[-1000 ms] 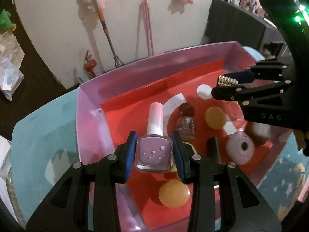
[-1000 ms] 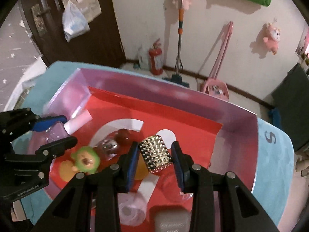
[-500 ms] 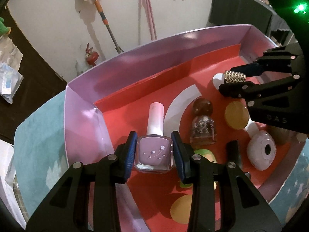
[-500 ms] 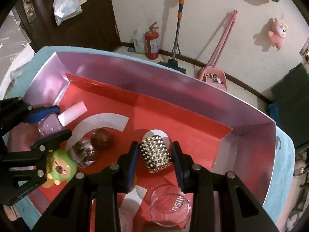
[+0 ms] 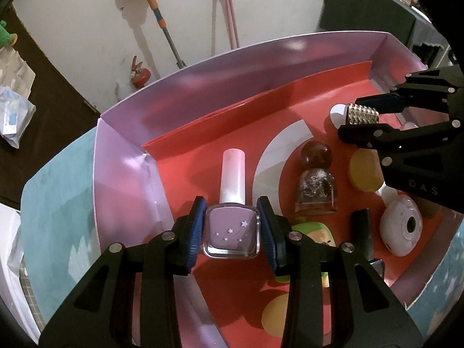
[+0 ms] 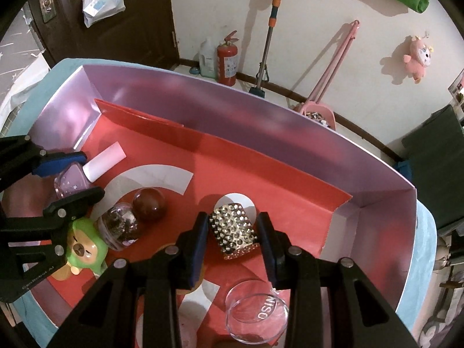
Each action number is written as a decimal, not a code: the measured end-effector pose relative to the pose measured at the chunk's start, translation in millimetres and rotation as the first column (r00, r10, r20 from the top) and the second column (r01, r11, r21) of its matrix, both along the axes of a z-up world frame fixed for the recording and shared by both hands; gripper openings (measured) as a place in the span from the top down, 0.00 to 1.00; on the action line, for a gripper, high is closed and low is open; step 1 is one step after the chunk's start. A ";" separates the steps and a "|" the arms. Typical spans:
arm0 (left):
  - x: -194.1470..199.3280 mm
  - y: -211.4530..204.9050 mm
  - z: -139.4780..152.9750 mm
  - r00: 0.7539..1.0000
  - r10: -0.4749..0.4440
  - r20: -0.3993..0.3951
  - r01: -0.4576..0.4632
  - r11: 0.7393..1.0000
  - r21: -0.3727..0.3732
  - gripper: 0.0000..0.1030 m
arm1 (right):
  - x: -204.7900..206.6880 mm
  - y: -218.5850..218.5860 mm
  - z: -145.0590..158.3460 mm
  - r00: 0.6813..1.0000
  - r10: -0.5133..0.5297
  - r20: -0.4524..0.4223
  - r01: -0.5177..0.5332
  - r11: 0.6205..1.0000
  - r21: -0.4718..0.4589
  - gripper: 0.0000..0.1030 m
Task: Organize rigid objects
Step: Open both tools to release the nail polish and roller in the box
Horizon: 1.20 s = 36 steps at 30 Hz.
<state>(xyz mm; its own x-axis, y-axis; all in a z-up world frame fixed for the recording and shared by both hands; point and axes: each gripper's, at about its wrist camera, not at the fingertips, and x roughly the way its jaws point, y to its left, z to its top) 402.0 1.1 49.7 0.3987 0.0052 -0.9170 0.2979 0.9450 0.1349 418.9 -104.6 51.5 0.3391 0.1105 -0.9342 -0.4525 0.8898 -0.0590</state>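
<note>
**A:** Left wrist view: report the status.

**B:** The left tongs (image 5: 231, 230) are closed on the square lilac glass nail-polish bottle with the pale pink cap (image 5: 231, 232), one blue pad on each flat side. The bottle is over the left part of the pink-walled box with the red floor (image 5: 185, 92); contact with the floor cannot be confirmed. Its long axis runs straight ahead along the fingers, cap pointing toward the far wall.

**A:** Step in hand?

**B:** Judged as placement, both items carried inside the box. The next move calls for lowering until the bottle is supported, then parting the pads evenly so it does not roll toward the glitter-filled clear bottle with the brown ball cap (image 5: 316, 191) just beside it.

**A:** Right wrist view.

**B:** The right tongs (image 6: 233, 235) are closed on the silver studded rectangular block (image 6: 234, 232), over the white dot near the box's middle. Its long axis lies roughly along the fingers, tilted slightly left at the far end. The clear round lid (image 6: 256, 314) lies near below; release must avoid it.
</note>
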 end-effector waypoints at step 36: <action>-3.5 3.3 3.9 0.999 0.021 -0.027 -0.021 1.000 -0.008 0.66 | -0.1 -1.1 1.0 1.000 -0.004 -0.003 0.004 1.000 0.002 0.54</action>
